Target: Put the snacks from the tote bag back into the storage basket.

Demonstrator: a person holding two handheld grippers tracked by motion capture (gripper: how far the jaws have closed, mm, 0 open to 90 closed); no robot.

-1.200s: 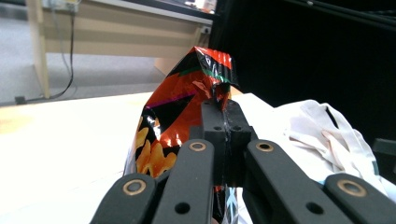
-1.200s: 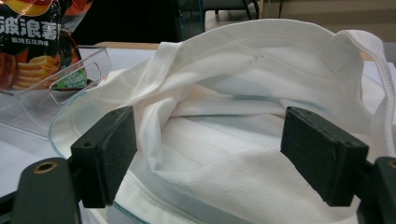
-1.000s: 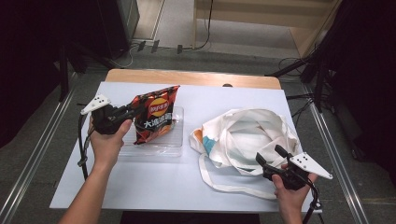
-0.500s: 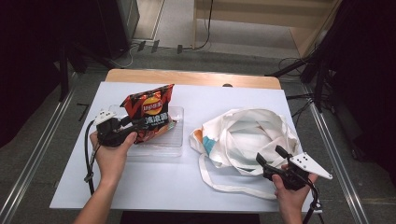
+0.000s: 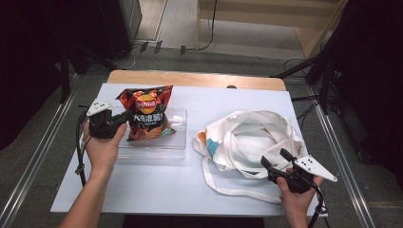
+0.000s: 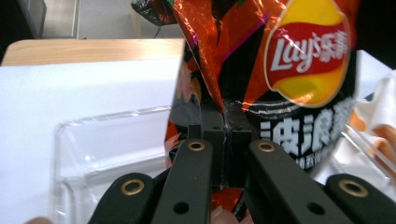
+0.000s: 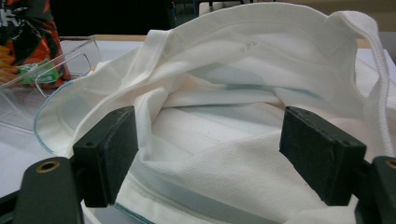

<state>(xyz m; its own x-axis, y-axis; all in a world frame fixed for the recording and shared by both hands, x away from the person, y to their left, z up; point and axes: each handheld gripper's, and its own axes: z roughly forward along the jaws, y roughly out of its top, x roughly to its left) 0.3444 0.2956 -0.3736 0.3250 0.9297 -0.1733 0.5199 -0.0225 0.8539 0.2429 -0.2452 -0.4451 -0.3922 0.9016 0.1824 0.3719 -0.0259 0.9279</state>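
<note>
A red-orange bag of chips (image 5: 145, 116) stands tilted in a clear plastic tray (image 5: 176, 142) at the left of the table. My left gripper (image 5: 126, 115) reaches it from the left. Its jaws have just been closing and are now shut on the bag's side edge. In the left gripper view the pads (image 6: 212, 135) pinch the foil of the bag (image 6: 280, 70) above the tray (image 6: 93, 140). My right gripper (image 5: 273, 159) is open at the near edge of a white tote bag (image 5: 256, 137). Its pads (image 7: 107, 154) stand wide apart before the bag's mouth (image 7: 233, 93).
The tote's long strap (image 5: 223, 187) loops over the white table top (image 5: 199, 99) toward the near edge. A wooden strip (image 5: 190, 78) runs along the table's far side. Metal rails flank the table on both sides.
My left gripper dipped toward the tray, then came back up against the chip bag's left edge and closed on it. The bag stands a little more upright. The right gripper has not moved.
</note>
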